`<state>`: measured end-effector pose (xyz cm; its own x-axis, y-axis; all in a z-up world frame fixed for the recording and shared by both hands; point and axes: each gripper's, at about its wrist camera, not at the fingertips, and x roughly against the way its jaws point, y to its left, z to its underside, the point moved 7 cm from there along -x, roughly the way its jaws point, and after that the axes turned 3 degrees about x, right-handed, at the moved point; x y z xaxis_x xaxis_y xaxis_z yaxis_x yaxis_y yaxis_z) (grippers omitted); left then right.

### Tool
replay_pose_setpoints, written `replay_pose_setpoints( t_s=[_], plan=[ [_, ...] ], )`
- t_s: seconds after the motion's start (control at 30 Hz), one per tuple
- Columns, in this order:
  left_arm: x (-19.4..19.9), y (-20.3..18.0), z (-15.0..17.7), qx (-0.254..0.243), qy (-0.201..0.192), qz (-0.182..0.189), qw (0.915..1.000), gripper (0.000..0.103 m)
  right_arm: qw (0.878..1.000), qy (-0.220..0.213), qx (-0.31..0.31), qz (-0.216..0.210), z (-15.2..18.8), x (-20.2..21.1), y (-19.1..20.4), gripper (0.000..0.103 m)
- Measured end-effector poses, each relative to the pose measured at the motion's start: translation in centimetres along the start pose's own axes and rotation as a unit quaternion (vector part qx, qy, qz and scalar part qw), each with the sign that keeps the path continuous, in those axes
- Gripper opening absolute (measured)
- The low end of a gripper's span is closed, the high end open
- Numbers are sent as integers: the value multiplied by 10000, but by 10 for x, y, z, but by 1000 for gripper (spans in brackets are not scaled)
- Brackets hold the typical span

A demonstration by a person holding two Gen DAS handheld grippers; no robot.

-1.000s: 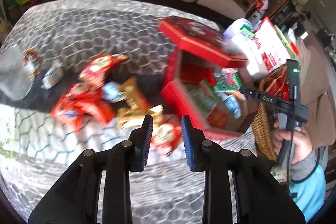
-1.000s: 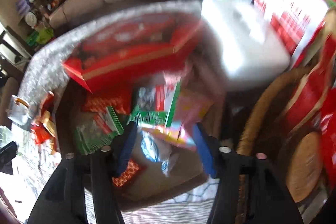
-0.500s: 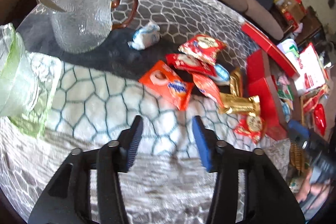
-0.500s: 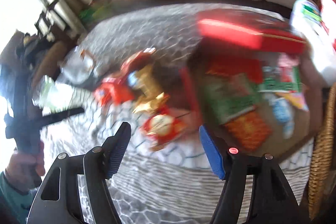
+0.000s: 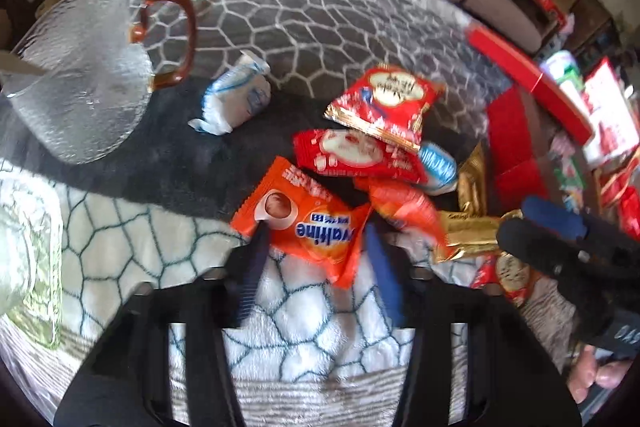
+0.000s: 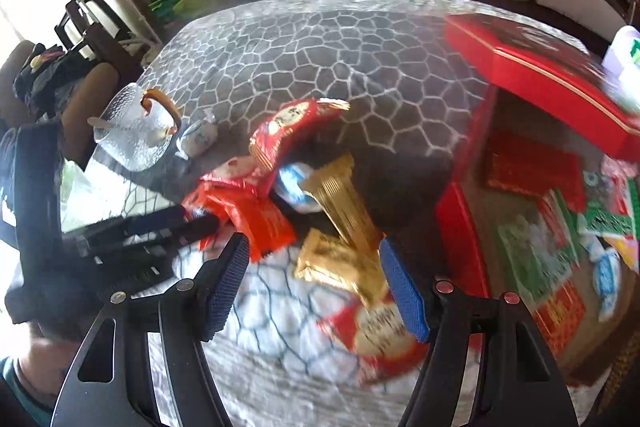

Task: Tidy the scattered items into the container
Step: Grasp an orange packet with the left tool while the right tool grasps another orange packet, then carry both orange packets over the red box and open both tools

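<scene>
Picking is the step in hand. On the left, the left claw (image 5: pixel 316 259) stands spread and empty, its blue pads either side of the near edge of the orange Ovaltine packet (image 5: pixel 308 223), which lies flat on the counter (image 5: pixel 312 307). To my eye, it needs only to settle lower and pinch. Further right, the right claw (image 6: pixel 316 283) gapes too, gold wrappers (image 6: pixel 340 227) between its fingers. The open red box (image 6: pixel 460 239) waits just beside them, partly filled.
</scene>
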<state>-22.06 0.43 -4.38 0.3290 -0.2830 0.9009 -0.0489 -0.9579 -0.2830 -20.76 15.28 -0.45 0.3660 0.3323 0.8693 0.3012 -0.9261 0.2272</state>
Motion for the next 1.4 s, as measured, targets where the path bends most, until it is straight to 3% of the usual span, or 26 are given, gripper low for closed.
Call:
replay_pose_setpoints(
  t_s=[0.07, 0.27, 0.33, 0.37, 0.4, 0.5, 0.57, 0.6, 0.8, 0.87, 0.9, 0.93, 1.07, 1.2, 1.23, 1.27, 1.4],
  plan=[
    [1, 1, 0, 22, -88, 74, 9999, 32, 9996, 1, -33, -264, -4, -6, 6, 68],
    [13, 13, -1, 367, -254, 504, 9977, 24, 9986, 157, 369, -349, -9, -29, 30, 64],
    [19, 20, -3, 482, -271, 623, 9965, 15, 9976, 258, 588, -255, -10, -41, 39, 61],
    [22, 22, -4, 511, -263, 657, 9962, 11, 9969, 391, 659, -188, -8, -49, 42, 56],
    [26, 25, -4, 526, -269, 680, 9959, 10, 9960, 535, 705, -102, -7, -59, 44, 41],
    [32, 30, -3, 483, -255, 637, 9965, 10, 9958, 486, 779, -1, -6, -67, 49, 32],
    [33, 32, -1, 540, -208, 683, 9960, 7, 9967, 454, 670, -69, -4, -61, 48, 31],
    [34, 32, -1, 573, -192, 707, 9957, 0, 9972, 407, 607, -126, -4, -55, 48, 30],
    [47, 24, -1, 599, -303, 617, 9958, 1, 9990, -141, 300, -297, -3, 27, 18, 30],
    [47, 23, -3, 517, -355, 482, 9969, 32, 9992, -208, 178, -284, -1, 53, 3, 30],
    [43, 23, -4, 464, -339, 350, 9977, 64, 9992, -262, 166, -236, 0, 67, -5, 30],
    [39, 24, -5, 429, -369, 142, 9983, 72, 9992, -313, 177, -192, 1, 77, -11, 30],
    [16, 19, -2, 279, -205, -247, 9991, 72, 9989, -440, 11, -155, 12, 111, -38, 30],
    [-6, 12, 3, 16, -127, -676, 9976, 46, 9986, -495, -200, -32, 22, 125, -69, 30],
    [-7, 9, 3, -24, -186, -676, 9975, 31, 9983, -514, -260, -1, 24, 128, -78, 30],
    [-8, 7, 3, -27, -178, -620, 9979, 25, 9980, -538, -319, 23, 26, 132, -87, 30],
    [4, -4, 0, 63, -292, -312, 9991, 20, 9966, -557, -535, 300, 33, 141, -125, 30]
  ],
)
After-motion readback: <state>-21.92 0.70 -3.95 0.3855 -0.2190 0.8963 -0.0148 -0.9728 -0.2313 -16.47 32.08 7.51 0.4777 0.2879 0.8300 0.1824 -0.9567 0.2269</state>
